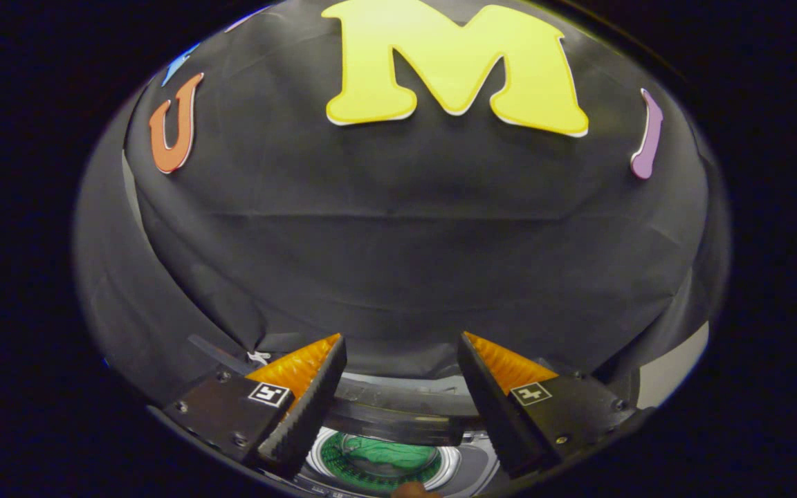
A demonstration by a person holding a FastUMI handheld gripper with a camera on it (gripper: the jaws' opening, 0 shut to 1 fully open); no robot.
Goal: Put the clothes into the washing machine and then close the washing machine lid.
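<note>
Below the wide, empty gripper (pixel 402 346), green clothes (pixel 386 455) lie inside the washing machine (pixel 468 462).

Clothes (pixel 388 453) in washing machine (pixel 398 415) drum — below open hand-held gripper (pixel 402 360)

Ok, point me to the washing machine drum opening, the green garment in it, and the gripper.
washing machine drum opening (pixel 315 462), gripper view, on its pale rim.
green garment (pixel 388 454), gripper view, on the cloth's middle, inside the drum.
gripper (pixel 402 360), gripper view, midway between its open fingertips.
</note>
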